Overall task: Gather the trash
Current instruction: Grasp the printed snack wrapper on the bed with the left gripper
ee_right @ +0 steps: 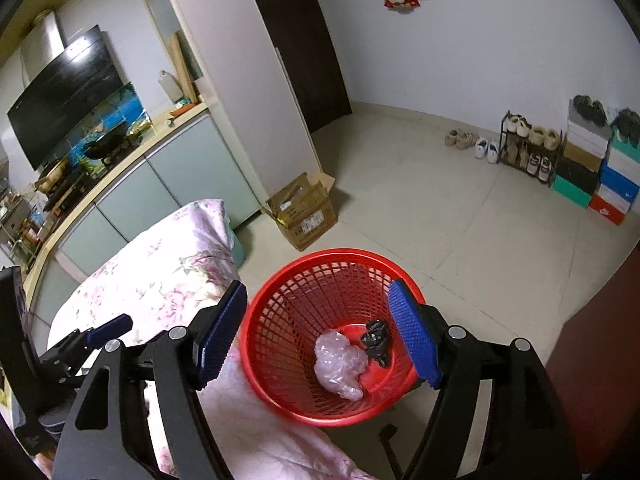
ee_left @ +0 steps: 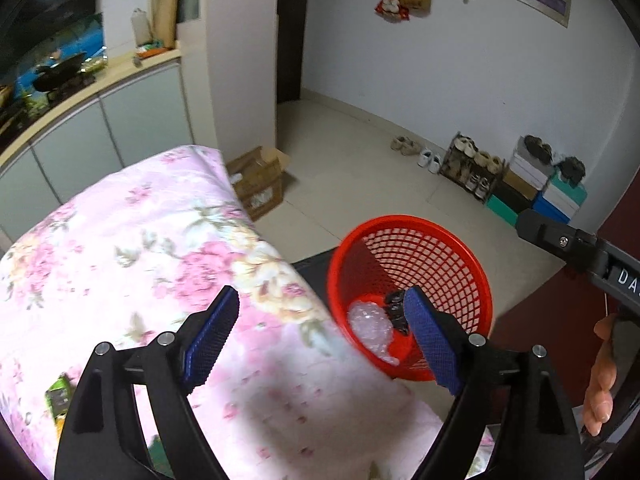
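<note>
Basket (ee_right: 256, 332) trash (ee_right: 340, 362) below right claw (ee_right: 320, 334).

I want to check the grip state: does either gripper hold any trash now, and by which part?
Nothing is held. The left gripper and right gripper are both open and empty. The crumpled clear plastic and black scrap lie in the red basket.

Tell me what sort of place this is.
Most likely a small home where the kitchen and entry share one room: a wok on a stove under a range hood, a shoe rack by the wall, and a floral quilt.
</note>
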### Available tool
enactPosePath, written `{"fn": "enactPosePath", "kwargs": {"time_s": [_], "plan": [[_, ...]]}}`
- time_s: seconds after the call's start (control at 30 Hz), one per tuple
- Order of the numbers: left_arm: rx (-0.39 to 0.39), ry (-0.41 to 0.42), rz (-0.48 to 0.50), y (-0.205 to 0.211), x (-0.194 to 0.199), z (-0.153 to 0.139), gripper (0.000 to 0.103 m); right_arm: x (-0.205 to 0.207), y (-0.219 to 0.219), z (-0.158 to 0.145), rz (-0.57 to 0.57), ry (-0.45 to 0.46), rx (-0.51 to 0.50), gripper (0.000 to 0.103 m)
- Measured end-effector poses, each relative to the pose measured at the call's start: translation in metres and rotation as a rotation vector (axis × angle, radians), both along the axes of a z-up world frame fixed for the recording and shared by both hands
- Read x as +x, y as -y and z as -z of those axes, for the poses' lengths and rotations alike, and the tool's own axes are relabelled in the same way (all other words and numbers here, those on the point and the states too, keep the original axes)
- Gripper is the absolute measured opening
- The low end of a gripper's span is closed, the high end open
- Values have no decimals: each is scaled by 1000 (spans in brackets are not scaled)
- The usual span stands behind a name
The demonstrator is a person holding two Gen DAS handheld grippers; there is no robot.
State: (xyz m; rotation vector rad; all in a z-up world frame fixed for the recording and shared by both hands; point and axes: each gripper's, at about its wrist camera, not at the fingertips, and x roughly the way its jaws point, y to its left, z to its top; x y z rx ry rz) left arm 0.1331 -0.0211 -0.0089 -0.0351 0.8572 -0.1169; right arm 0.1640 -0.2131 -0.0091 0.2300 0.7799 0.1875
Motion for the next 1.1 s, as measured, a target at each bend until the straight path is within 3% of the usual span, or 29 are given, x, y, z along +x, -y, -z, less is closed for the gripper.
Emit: {"fn": "enactPosePath", "kwargs": {"time_s": [0.4, 0.77, 0.93, 1.1], "plan": [[-4, 30, -165, -84, -59, -18, 82, -20, -64, 4, -159, 4, -14, 72], [41, 96, -413, -212, -137, -61, 82, -42, -147, 3, -349, -4, -27, 73], [7, 74, -495, -249, -171, -53, 82, -51, -168, 3, -392, -8, -32, 73], [-24, 27, -525, -264, -198, -25, 82, -56, -179, 3, -412, -14, -35, 73]]}}
